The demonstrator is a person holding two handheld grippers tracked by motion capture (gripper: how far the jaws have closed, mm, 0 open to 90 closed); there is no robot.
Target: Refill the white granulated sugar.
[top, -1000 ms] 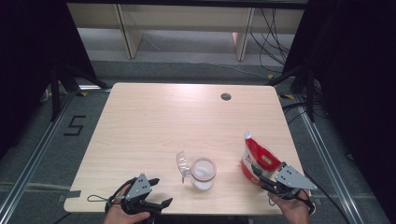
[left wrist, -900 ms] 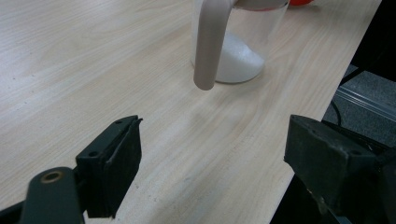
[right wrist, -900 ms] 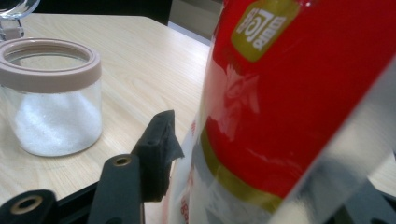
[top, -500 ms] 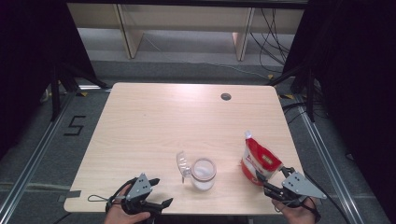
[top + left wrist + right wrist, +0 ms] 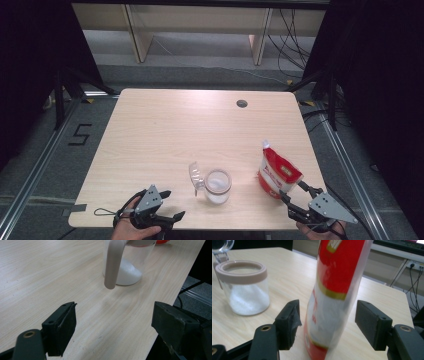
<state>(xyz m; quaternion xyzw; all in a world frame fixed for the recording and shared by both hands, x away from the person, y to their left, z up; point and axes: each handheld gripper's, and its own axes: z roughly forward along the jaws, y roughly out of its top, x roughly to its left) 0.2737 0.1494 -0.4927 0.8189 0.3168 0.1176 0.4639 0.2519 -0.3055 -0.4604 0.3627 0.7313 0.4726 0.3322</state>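
Overhead, jar (image 5: 218,185) lid (image 5: 193,175) hinged open, right tool (image 5: 325,325) straddling pouch (image 5: 334,297) untouched

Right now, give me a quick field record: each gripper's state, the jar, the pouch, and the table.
left gripper: open, holding nothing, at the table's near edge, left of the jar
right gripper: open, jaws either side of the pouch, not clamped
jar: clear, upright, beige rim, lid flipped open, white powder inside
pouch: red and white, standing upright, right of the jar, apart from it
table: light wood, dark round hole near the far edge
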